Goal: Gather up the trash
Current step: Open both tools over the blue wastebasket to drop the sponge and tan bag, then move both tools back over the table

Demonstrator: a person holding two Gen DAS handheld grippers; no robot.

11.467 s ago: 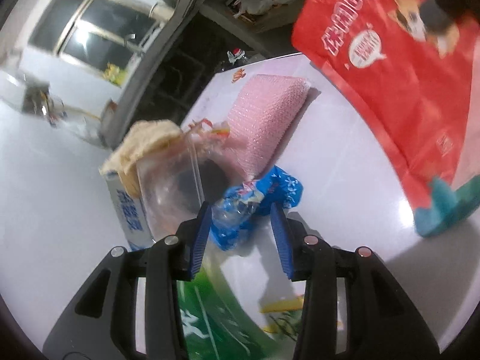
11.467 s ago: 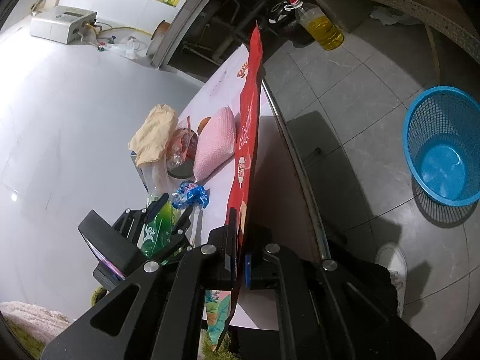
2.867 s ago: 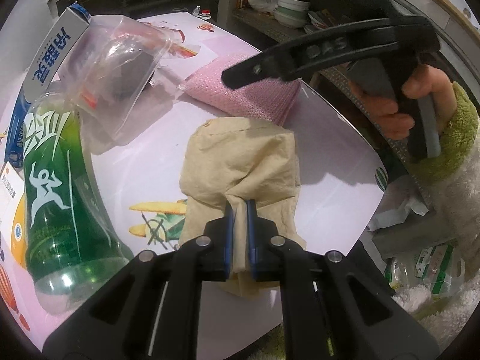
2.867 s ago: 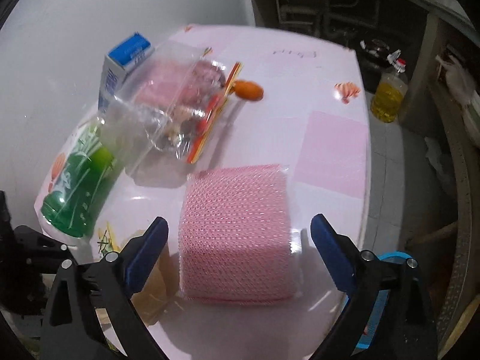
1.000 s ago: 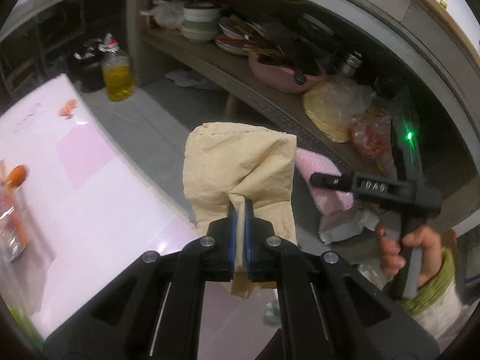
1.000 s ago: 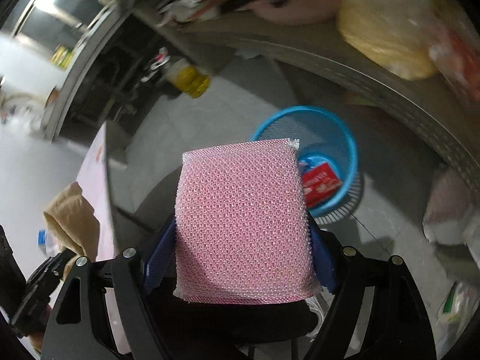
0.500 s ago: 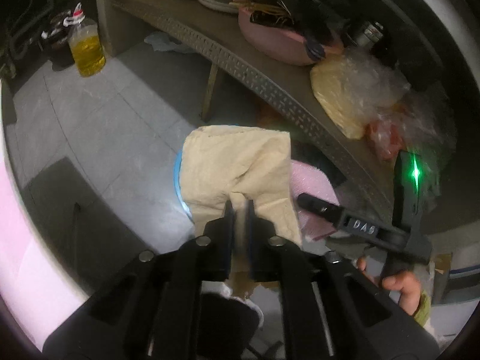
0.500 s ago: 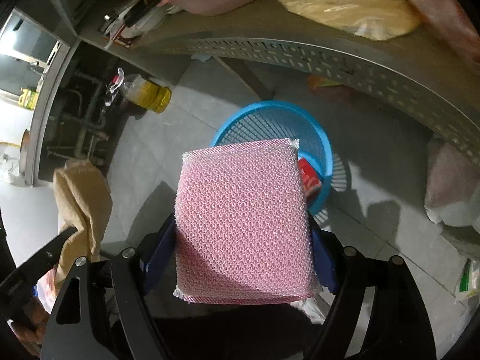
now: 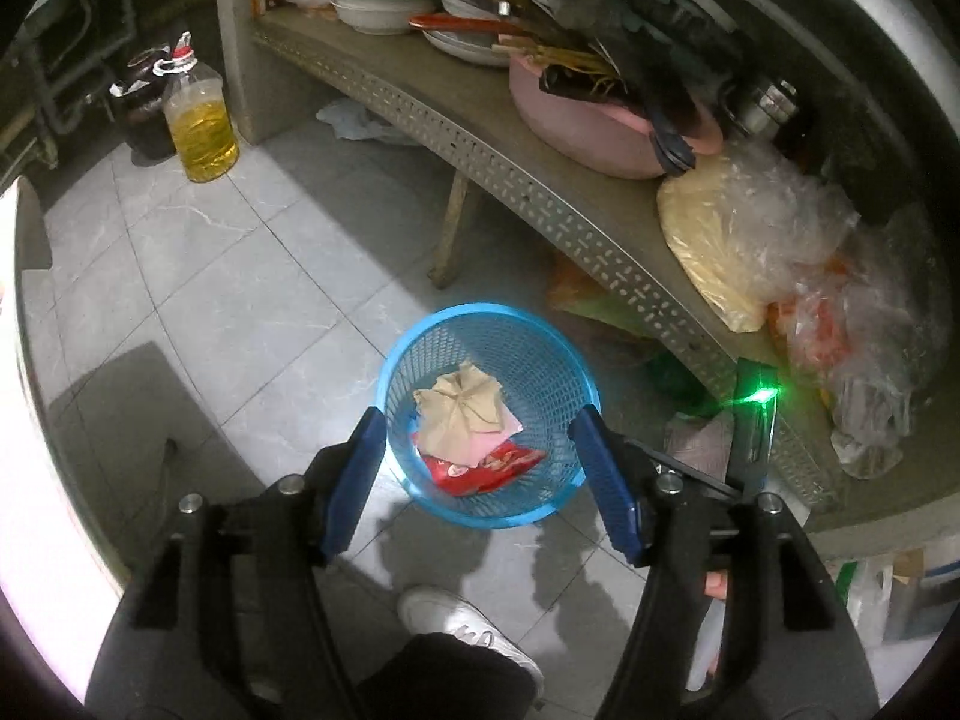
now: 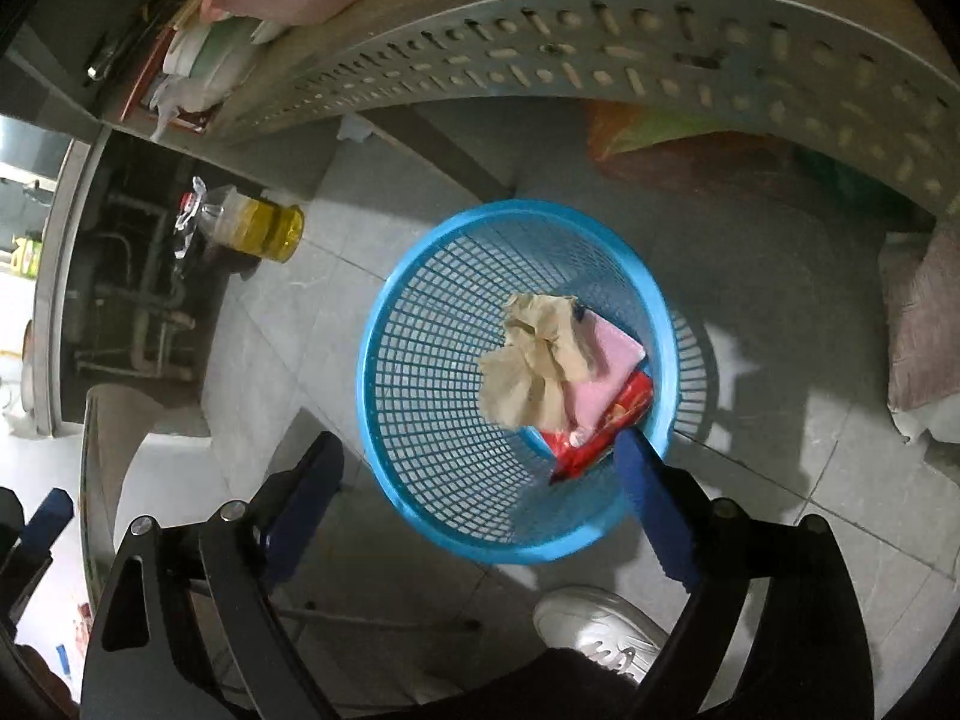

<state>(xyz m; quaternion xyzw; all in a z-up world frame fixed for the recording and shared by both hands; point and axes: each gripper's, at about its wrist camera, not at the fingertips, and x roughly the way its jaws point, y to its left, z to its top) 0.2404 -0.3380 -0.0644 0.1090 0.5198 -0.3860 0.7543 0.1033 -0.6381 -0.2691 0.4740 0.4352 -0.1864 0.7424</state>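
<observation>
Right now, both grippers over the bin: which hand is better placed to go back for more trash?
Probably left. Both the left gripper and right gripper are empty, jaws opening over the blue basket. The table edge lies on the left gripper's side, so it likely has the shorter way back.

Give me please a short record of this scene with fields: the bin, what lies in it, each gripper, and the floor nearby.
bin: blue mesh basket on the tiled floor
contents: beige crumpled napkin on top, pink sponge pack, red wrapper
left gripper: jaws opening, nothing between them
right gripper: jaws opening, nothing between them
nearby: oil bottle, white shoe
</observation>
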